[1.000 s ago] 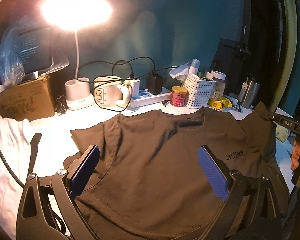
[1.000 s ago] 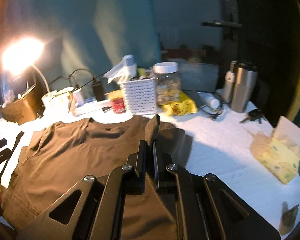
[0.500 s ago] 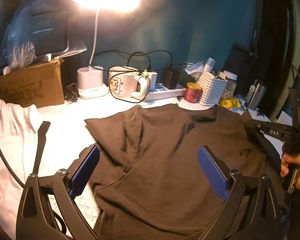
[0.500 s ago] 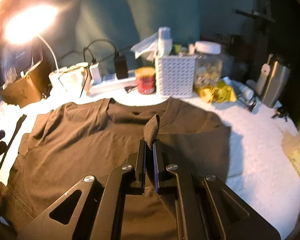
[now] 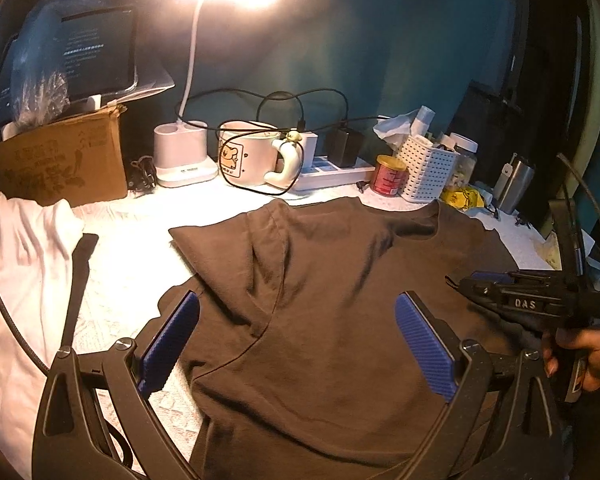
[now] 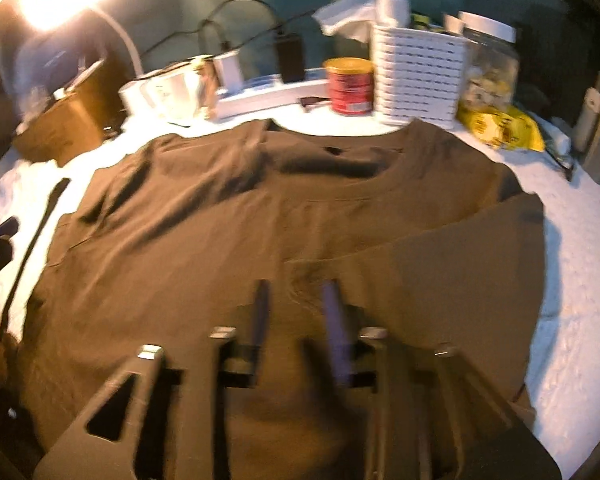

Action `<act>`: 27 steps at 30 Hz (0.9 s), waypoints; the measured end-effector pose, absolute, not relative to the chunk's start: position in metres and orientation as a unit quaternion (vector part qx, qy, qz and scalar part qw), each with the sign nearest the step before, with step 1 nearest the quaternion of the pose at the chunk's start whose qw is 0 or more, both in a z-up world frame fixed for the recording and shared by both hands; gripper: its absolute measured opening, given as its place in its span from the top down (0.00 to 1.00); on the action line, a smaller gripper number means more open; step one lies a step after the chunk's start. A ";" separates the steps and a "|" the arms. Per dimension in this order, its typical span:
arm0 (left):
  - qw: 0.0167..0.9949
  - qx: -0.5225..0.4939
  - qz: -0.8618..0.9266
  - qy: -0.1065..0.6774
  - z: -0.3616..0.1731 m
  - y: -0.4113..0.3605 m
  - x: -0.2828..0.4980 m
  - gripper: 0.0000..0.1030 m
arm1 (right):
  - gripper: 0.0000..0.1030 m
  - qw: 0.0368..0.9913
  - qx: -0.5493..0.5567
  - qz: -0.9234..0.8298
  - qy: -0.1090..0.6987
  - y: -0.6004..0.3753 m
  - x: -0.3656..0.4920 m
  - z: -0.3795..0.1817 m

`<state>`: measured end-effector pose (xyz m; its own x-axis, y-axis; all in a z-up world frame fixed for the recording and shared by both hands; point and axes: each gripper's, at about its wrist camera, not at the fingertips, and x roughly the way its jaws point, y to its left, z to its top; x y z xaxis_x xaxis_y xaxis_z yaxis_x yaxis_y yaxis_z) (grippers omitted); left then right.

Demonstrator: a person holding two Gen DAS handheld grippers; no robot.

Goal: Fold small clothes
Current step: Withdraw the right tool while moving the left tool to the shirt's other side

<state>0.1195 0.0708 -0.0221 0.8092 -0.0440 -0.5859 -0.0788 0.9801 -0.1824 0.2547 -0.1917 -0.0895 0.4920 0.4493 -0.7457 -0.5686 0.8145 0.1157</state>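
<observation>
Left claw (image 5: 296,344) wide apart, empty, hovers over brown shirt (image 5: 340,300) lying flat on white quilted cloth (image 5: 140,240). Shirt likely light, limp, wrinkly cotton; best pinch at sleeve hem or side edge. Right claw (image 6: 298,308) narrowly parted, empty, blurred, above folded-in sleeve (image 6: 460,272).

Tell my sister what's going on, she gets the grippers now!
Left gripper: open, over the brown T-shirt, holding nothing.
Right gripper: open, empty, above the shirt's right side; the view is blurred.
Shirt: spread on the white table cover, collar toward the white basket. Right sleeve lies folded in over the body.
Left to do: fold the left sleeve in, then fold the body. A white garment waits at the left.
</observation>
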 end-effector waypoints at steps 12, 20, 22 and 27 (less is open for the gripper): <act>0.948 -0.073 -0.004 0.311 -0.016 0.035 0.115 0.05 | 0.47 0.898 -0.052 0.242 0.363 -0.276 0.234 -0.057; 0.948 -0.051 -0.015 0.315 -0.011 0.010 0.116 0.05 | 0.47 0.890 0.006 0.212 0.403 -0.334 0.235 -0.081; 0.948 -0.046 -0.017 0.315 -0.010 0.005 0.116 0.05 | 0.47 0.886 0.015 0.220 0.408 -0.335 0.232 -0.086; 0.948 -0.037 -0.019 0.316 -0.008 -0.005 0.116 0.05 | 0.47 0.872 0.019 0.261 0.413 -0.322 0.224 -0.090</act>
<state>0.1159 -0.0046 -0.0076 0.7993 -0.0593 -0.5979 0.0130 0.9966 -0.0814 0.2238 -0.3220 -0.0899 0.5229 0.4717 -0.7100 -0.4397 0.8628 0.2494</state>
